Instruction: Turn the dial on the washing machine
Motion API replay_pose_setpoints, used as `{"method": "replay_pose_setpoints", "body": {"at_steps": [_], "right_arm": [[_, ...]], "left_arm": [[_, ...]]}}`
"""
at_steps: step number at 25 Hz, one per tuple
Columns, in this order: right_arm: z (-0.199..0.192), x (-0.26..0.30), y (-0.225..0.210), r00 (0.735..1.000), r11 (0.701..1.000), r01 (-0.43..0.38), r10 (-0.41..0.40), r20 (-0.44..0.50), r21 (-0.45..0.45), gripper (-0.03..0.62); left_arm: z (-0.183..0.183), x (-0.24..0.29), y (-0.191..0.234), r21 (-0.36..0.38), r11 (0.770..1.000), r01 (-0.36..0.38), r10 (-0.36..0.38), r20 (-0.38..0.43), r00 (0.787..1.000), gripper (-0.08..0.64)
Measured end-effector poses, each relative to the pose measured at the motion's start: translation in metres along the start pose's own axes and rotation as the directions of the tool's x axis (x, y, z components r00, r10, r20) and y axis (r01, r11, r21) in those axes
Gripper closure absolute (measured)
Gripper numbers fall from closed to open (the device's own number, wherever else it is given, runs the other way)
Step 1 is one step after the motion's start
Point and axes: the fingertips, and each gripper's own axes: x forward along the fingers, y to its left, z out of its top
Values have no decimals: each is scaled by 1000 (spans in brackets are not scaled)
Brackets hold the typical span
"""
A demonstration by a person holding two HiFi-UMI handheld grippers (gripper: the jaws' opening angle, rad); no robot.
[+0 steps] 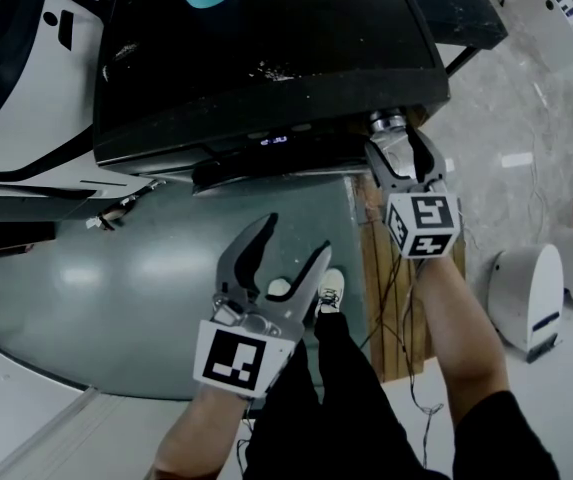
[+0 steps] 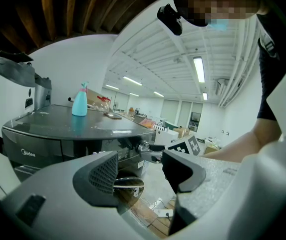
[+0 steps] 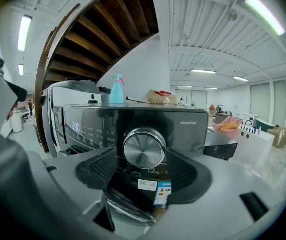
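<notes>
Right gripper (image 1: 399, 134) reaches out at one o'clock, forearm extended, jaws spread around the dial (image 3: 144, 149), not pinching. Dial sits at the washing machine's (image 1: 266, 58) front right, axis horizontal, facing the right gripper. Left gripper (image 1: 294, 236) hangs at six o'clock, jaws apart, empty.

Looks like a big open lab or demo hall, not a home. Has a high white ceiling (image 2: 152, 59) with rows of strip lights (image 3: 262, 6) and bare pipes (image 2: 232, 84), plus a curved wooden stair underside (image 3: 98, 39) overhead. Shows a polished stone floor (image 1: 506, 88). Holds a washer (image 3: 133, 119) standing out in the open, with wooden boards (image 1: 386, 278) and loose cables (image 1: 421, 388) on the floor by it. Keeps white machines (image 1: 526, 293) parked nearby. Ends far back in cluttered tables (image 2: 133, 115) and boxes (image 2: 182, 131).
</notes>
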Motion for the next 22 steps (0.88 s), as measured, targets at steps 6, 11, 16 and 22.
{"method": "replay_pose_setpoints", "body": {"at_steps": [6,11,16,22], "right_arm": [[2,0,2,1000,996,10,-10,1,-86,285],[7,1,2,999,978,37,-39,-6,-204,285],[11,5,3,997,946,69,-73,-1,-318,290],[8,6,4,997,971,71,-75,-10,-227,321]], "left_arm": [[-3,-2,1,-7,1000,5,-5,-3,1000,299],[-6,-4,2,-11,1000,8,-8,-8,1000,299],[-8,-5,4,-16,1000,9,-9,-10,1000,299],[-8,-6,8,-13,1000,11,-12,-10,1000,299]]}}
